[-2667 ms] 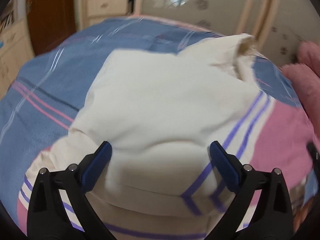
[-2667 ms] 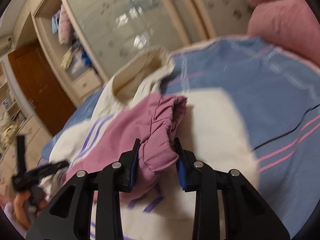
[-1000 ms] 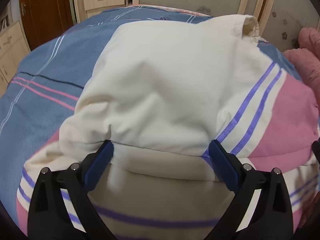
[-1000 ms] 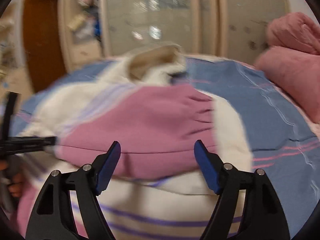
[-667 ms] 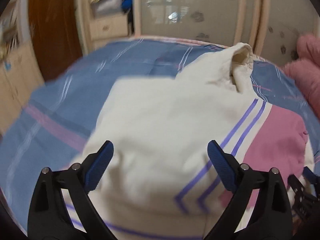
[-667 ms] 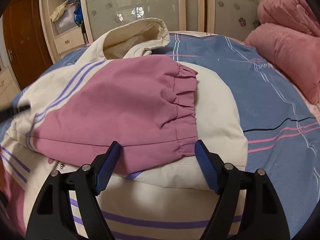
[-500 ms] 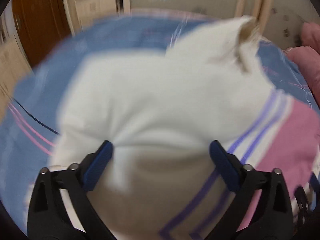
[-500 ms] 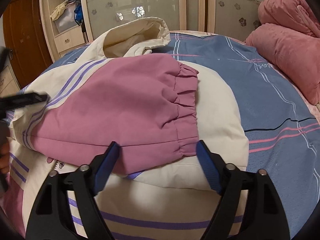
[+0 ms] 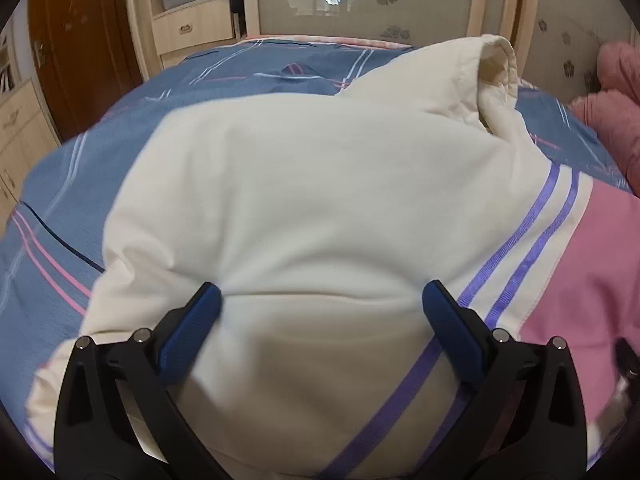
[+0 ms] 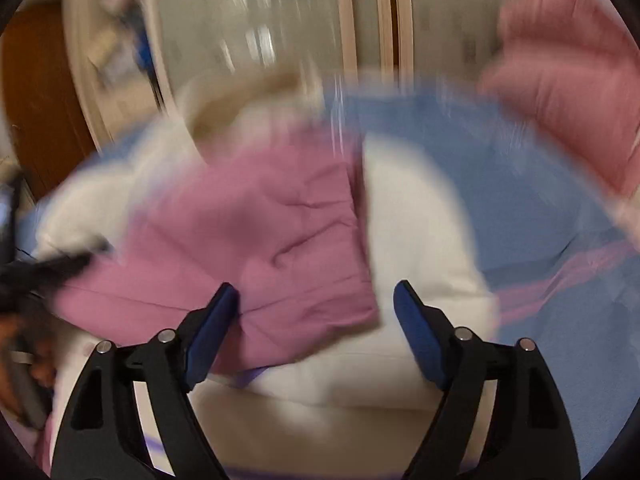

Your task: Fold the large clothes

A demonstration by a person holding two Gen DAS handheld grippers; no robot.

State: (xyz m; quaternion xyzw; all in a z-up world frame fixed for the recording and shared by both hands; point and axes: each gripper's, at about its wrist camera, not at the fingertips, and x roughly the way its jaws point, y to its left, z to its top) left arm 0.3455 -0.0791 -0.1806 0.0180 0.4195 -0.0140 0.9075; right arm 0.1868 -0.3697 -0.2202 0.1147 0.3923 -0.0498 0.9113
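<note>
Left gripper [image 9: 320, 300] wide open over cream jacket [image 9: 304, 200]; right gripper [image 10: 316, 300] closing, unclamped, pink sleeve [image 10: 280, 240] between.

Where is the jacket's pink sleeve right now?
In the right wrist view, the pink sleeve lies folded across the cream jacket on the blue bedspread, ahead of the right gripper.

Blue plaid bed [image 9: 100, 168] in front; frosted flowered wardrobe doors [image 9: 360, 0] behind, wooden door [image 9: 80, 40] left, drawer [image 9: 192, 28] under a cluttered shelf, pink bedding [image 9: 612, 120] right.
</note>
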